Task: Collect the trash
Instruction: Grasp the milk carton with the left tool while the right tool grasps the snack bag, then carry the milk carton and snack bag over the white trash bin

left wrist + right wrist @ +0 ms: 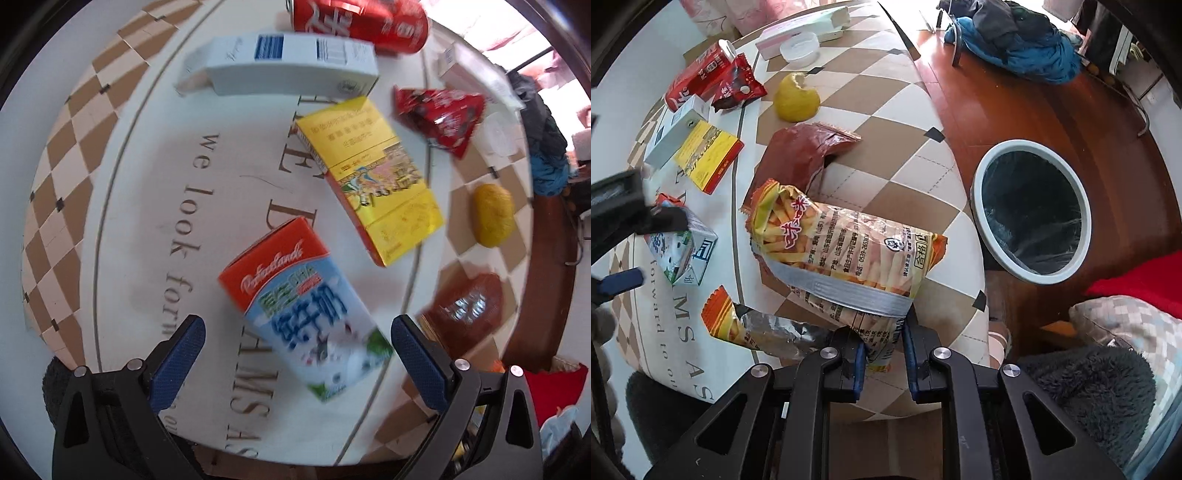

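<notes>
My left gripper [297, 332] is open, its blue pads on either side of a milk carton [303, 306] with an orange top lying on the table. The carton also shows in the right wrist view [685, 247], with the left gripper [628, 247] around it. My right gripper [884, 354] is shut on the end of an orange snack bag [846, 254] and holds it above the table edge. A round bin [1032, 210] with a white rim and black liner stands on the wooden floor to the right.
On the table [129, 206] lie a yellow box [373, 177], a white-blue carton [284, 62], a red can [362, 22], a red wrapper [439, 114], a bitten yellow fruit [796, 98], a brown pouch [801, 158] and a torn bag piece [753, 325]. Cushions sit at the lower right.
</notes>
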The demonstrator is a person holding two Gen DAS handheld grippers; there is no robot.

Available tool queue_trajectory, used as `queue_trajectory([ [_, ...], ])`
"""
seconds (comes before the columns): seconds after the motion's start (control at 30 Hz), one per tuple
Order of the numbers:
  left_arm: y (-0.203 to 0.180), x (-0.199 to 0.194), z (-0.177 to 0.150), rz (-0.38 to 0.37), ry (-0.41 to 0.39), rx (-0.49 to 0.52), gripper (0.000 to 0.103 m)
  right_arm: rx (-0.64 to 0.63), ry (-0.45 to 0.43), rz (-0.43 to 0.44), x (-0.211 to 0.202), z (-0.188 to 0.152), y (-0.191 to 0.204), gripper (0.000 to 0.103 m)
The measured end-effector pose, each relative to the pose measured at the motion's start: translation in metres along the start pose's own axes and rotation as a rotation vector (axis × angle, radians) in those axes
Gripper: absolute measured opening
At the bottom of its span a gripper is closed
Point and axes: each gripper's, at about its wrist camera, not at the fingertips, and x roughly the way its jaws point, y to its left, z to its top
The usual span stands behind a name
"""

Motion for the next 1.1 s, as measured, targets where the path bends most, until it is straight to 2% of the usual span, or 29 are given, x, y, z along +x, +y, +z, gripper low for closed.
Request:
queue_trajectory([
  [0.03,-0.002,0.001,0.002,-0.001,-0.004,-0.001,0.092,0.004,0.001,0.005,0.002,0.002,-0.002,0.018],
  [0.07,0.000,0.001,0.005,-0.004,-0.016,-0.003,0.070,0.007,0.002,0.010,0.006,0.006,-0.008,0.018],
  [0.1,-0.001,0.000,0.005,0.009,-0.023,-0.001,0.061,0.009,0.003,0.014,0.005,0.007,-0.007,0.018],
  [0.37,0.003,-0.030,-0.026,0.123,-0.150,0.148,0.055,-0.010,-0.017,0.032,0.010,0.008,-0.013,0.018],
  [0.5,0.009,-0.053,-0.054,0.184,-0.241,0.218,0.054,-0.026,-0.037,0.035,0.004,0.003,-0.011,0.017],
  [0.63,0.013,-0.078,-0.081,0.215,-0.331,0.271,0.054,-0.039,-0.066,0.046,-0.010,-0.002,-0.008,0.017],
  [0.77,0.007,-0.103,-0.100,0.228,-0.406,0.308,0.053,-0.039,-0.097,0.067,-0.026,-0.007,-0.011,0.017],
  [0.83,0.023,-0.105,-0.117,0.221,-0.440,0.318,0.053,-0.043,-0.116,0.078,-0.036,-0.009,-0.013,0.017],
  [0.93,0.024,-0.122,-0.127,0.208,-0.494,0.333,0.052,-0.055,-0.146,0.091,-0.052,-0.012,-0.020,0.017],
  [1.1,-0.001,-0.158,-0.137,0.169,-0.599,0.376,0.052,-0.028,-0.216,0.141,-0.087,-0.017,-0.044,0.017],
])
